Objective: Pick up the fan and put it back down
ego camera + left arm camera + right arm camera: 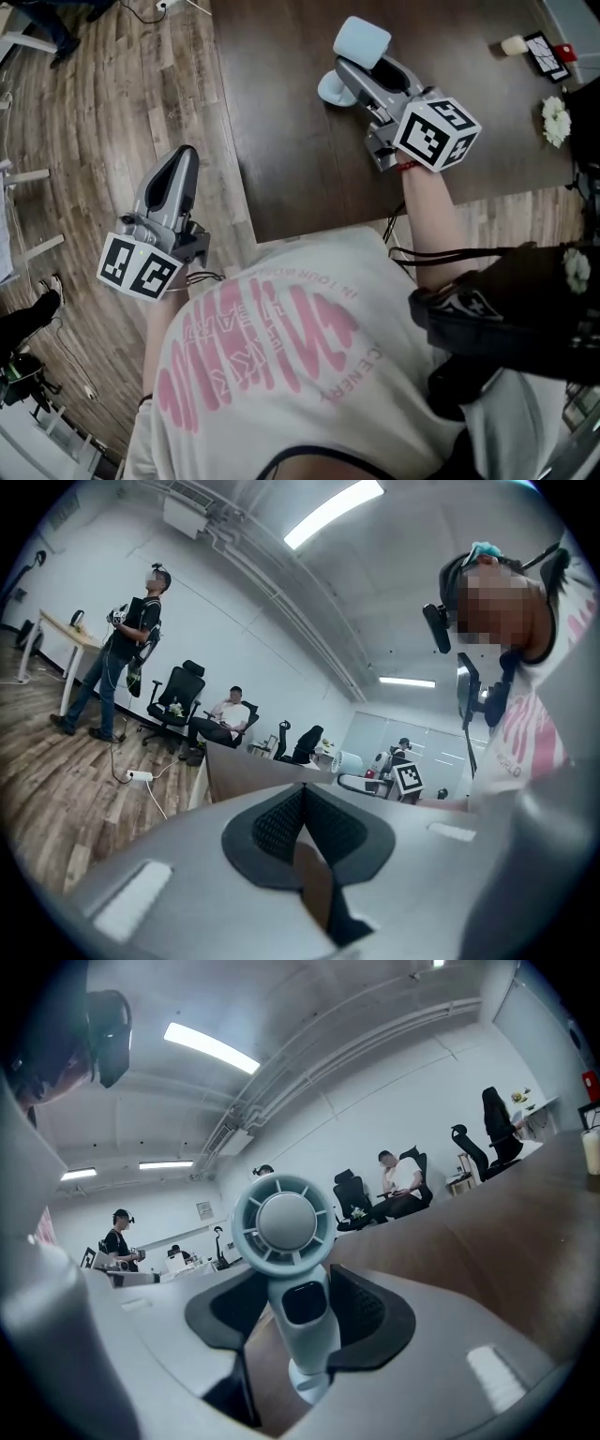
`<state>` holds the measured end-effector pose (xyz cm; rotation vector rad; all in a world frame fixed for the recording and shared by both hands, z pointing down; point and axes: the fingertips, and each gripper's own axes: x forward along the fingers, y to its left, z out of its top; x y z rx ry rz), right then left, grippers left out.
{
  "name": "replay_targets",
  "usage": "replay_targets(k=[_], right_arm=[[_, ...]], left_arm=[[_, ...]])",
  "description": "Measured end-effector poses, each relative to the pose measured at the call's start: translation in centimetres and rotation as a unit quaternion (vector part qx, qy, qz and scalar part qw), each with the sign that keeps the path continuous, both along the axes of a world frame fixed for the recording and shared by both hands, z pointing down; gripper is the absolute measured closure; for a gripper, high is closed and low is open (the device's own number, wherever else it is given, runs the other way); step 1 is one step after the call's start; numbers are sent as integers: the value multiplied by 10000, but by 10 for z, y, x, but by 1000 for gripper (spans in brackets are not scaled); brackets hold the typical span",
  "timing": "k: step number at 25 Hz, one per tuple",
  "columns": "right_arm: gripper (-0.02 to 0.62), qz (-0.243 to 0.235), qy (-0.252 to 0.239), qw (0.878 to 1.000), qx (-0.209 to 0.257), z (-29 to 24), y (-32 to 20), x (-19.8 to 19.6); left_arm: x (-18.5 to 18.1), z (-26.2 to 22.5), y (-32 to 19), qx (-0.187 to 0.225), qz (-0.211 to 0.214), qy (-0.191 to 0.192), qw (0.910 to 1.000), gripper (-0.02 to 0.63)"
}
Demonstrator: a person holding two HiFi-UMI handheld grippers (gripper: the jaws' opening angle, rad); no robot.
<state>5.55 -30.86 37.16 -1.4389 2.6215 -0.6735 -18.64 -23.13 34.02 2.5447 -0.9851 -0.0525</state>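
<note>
Pale wood-plank floor point(112, 112) filled the head view's left, with a dark brown worktop point(300, 178) at its upper right. Beyond stood white walls point(244, 639), black office chairs point(183, 682) — and a long strip light point(333, 513) overhead.

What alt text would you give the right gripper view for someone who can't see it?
A small pale fan stands upright, its stem gripped between the dark pads of the right claw, base just over a brown table. Behind it lies an office with seated people, chairs and ceiling lights.

Pale blue fan point(292, 1279) — dark brown table point(300, 159) (grey-brown wood-grain floor point(122, 112)), pink-printed white shirt point(281, 309)
</note>
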Motion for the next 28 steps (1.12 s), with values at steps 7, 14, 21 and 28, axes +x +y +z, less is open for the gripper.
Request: replay_targets(k=[7, 14, 21, 28], right_arm=[[383, -343, 118, 9989, -303, -45, -80, -34], [383, -681, 183, 9974, -115, -12, -104, -24], [383, -881, 257, 9958, 6, 12, -133, -20], [385, -930, 328, 9951, 106, 23, -162, -16]], left_arm=[[-40, -49, -45, -327, -449, 23, 9985, 586], [-28, -12, -21, -474, -821, -116, 9954, 586], [-18, 7, -3, -646, -1073, -309, 9916, 586], [-26, 11, 3, -728, -1393, -407, 9867, 586]])
